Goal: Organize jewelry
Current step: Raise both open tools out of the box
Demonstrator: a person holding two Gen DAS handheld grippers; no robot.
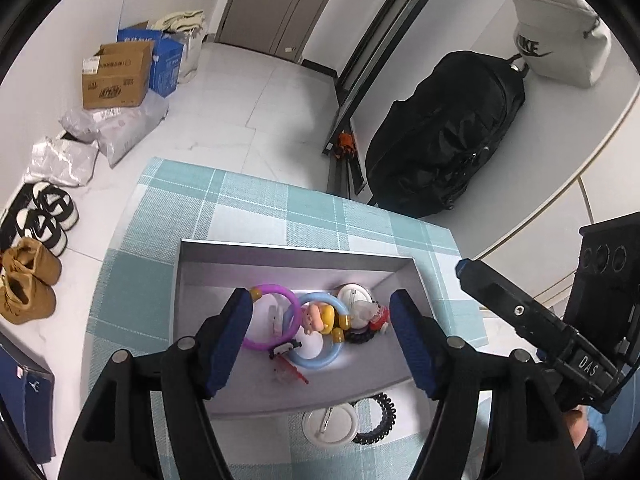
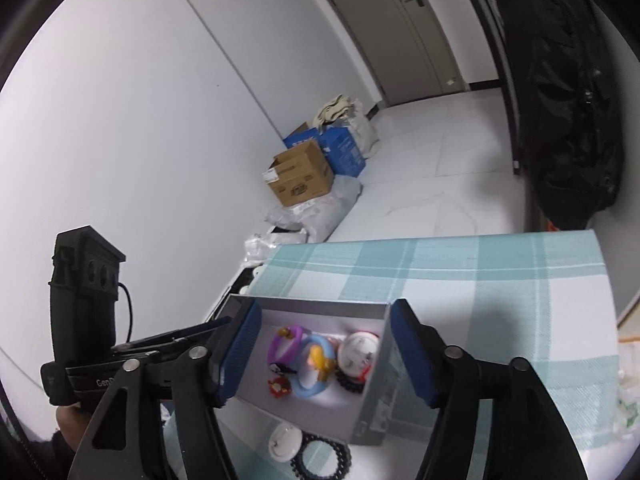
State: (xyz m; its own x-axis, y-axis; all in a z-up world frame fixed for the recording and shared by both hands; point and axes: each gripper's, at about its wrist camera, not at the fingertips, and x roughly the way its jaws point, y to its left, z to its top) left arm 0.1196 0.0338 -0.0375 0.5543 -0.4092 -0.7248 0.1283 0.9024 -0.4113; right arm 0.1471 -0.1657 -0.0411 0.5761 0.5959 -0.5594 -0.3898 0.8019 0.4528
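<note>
- We held the left tool (image 1: 320, 340) over the grey box (image 1: 200, 280), its blue fingers (image 1: 230, 344) spread wide with nothing pinched between them.
- Our right tool (image 2: 326, 354) was likewise spread, its fingers apart on either side of the box in its own view and pressing on nothing.
- The box sat on the bench, on a teal checked cloth (image 1: 256, 208), open at the top.
- Inside the box lay most of the jewelry: a purple bangle (image 1: 294, 312) toward the left, overlapping a light blue bangle (image 1: 320, 362) beside it.
- A small pink and yellow figure charm (image 1: 320, 318) rested on the blue bangle.
- A white round badge (image 1: 352, 294) lay against the far wall of the box, with a black coil hair tie (image 1: 358, 336) and a small red and white charm (image 1: 380, 316) just in front of it.
- A red clip (image 1: 290, 372) lay near the box's front wall, and a small black and white piece (image 1: 286, 348) sat just behind it.
- Outside the box, on the cloth just before its near wall, lay a second white badge (image 1: 330, 426) touching a second black coil hair tie (image 1: 380, 420).
- From the left tool's view we saw the right tool's body at the right edge, held in a hand (image 1: 580, 428).
</note>
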